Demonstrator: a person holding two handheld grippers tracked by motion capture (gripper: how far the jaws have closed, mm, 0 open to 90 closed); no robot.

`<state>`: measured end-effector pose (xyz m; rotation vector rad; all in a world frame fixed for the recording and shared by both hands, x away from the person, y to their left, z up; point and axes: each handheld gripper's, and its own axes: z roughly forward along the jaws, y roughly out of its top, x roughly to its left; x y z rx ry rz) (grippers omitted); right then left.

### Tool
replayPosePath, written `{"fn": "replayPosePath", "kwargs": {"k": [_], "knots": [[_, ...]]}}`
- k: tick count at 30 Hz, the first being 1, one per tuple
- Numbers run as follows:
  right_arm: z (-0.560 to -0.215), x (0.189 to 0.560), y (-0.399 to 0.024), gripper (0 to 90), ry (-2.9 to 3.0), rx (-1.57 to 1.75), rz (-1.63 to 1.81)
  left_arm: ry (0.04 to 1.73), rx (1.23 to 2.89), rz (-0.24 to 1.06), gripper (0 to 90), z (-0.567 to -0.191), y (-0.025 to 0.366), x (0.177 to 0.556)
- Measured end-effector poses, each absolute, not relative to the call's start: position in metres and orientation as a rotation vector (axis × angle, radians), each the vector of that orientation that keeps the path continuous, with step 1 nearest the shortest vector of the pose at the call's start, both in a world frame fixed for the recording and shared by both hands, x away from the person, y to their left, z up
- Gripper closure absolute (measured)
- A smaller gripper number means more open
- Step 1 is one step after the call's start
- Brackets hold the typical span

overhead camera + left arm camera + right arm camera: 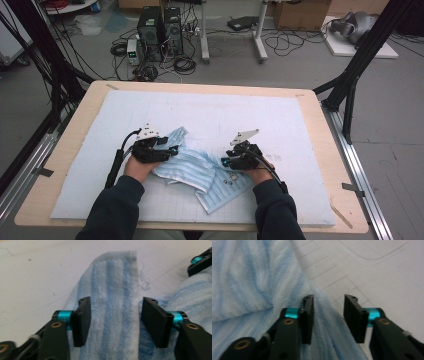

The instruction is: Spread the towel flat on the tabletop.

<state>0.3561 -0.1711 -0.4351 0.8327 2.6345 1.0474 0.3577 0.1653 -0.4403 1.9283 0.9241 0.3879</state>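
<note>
Both tongs are open right now. The left tongs (113, 322) straddle a strip of the one blue striped towel (200, 167), pads clear of it. The right tongs (328, 317) sit apart over the towel's edge, not pinching. The towel lies crumpled mid-desk (320, 120) between both; its near edge is hidden by the sleeves.

left gripper (172, 149) | jaws apart; right gripper (223, 161) | jaws apart; forearms low

Two computer towers (160, 32) (amid tangled cables) stand beyond the table (200, 88).
</note>
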Motion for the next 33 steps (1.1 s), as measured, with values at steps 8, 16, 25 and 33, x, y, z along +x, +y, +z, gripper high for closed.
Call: {"fn": "replayPosePath", "kwargs": {"k": [8, 16, 25, 33], "knots": [[-0.435, 0.343, -0.181, 86.2, 2.61, 0.817, 1.044, 0.888, 1.989, 0.402, 86.7, -0.443, 0.166, 0.354], [-0.432, 0.326, -0.212, 86.3, 2.531, 0.896, 1.024, 0.842, 1.911, 0.43, 86.8, -0.432, 0.167, 0.344], [-0.427, 0.293, -0.254, 86.3, 2.459, 0.979, 1.038, 0.805, 1.911, 0.448, 87.0, -0.424, 0.168, 0.33], [-0.421, 0.285, -0.25, 71.4, 2.493, 0.911, 1.097, 0.882, 1.898, 0.443, 87.0, -0.438, 0.19, 0.313]]}}
